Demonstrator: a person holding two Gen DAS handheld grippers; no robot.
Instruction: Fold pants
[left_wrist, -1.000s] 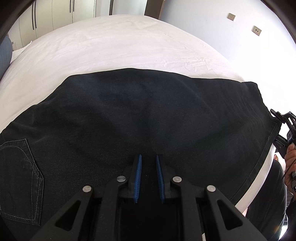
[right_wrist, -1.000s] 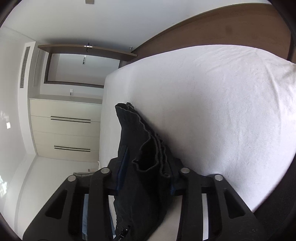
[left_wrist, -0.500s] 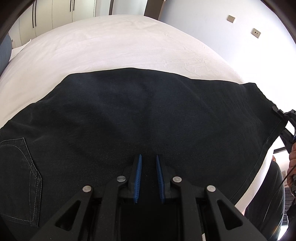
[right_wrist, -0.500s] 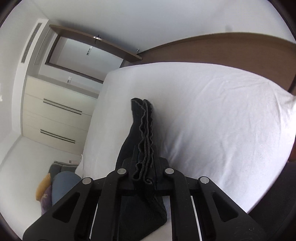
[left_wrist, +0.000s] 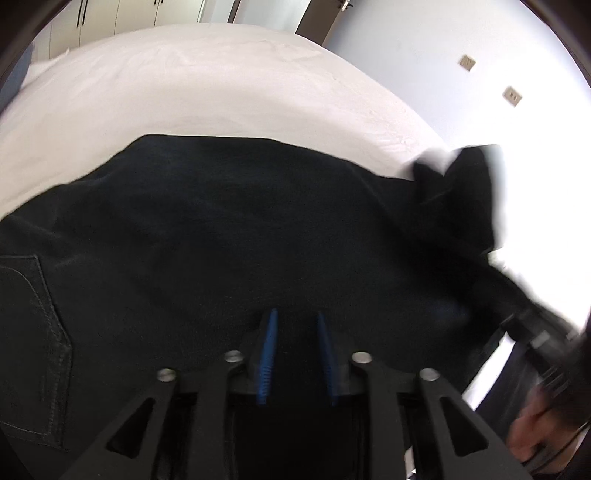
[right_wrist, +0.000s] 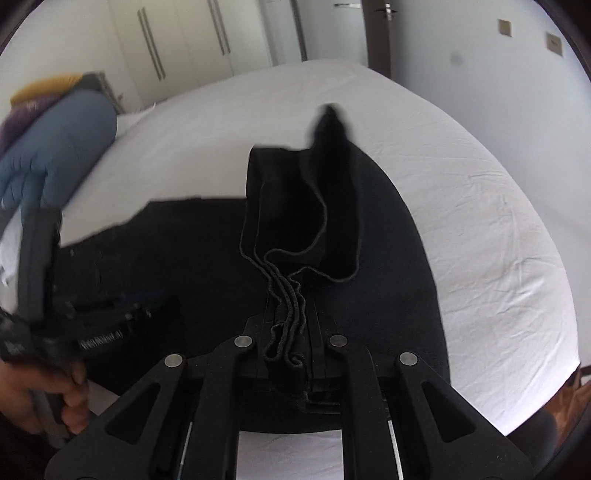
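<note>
Dark pants (left_wrist: 258, 221) lie across the white bed (left_wrist: 184, 92), a stitched back pocket (left_wrist: 33, 332) at the left. My left gripper (left_wrist: 294, 317) sits low over the near edge of the cloth. Its blue pads (left_wrist: 267, 350) are opening, with dark fabric lying between them but not pinched. In the right wrist view my right gripper (right_wrist: 290, 314) is shut on the bunched leg hems (right_wrist: 291, 295), and the raised leg end of the pants (right_wrist: 369, 258) trails ahead of it. The left gripper (right_wrist: 99, 314) shows blurred at the left, held by a hand (right_wrist: 55, 398).
A blue quilted bundle (right_wrist: 55, 147) with yellow and purple items lies at the bed's far left. White wardrobe doors (right_wrist: 184, 37) and a door (right_wrist: 376, 29) stand behind. Bare sheet (right_wrist: 480, 184) spreads to the right. Wall sockets (left_wrist: 511, 96) sit on the right wall.
My right gripper closed on the hems, rolled upright and swung over the pants toward the left gripper, lifting the leg end off the bed. The left pads have spread apart.
</note>
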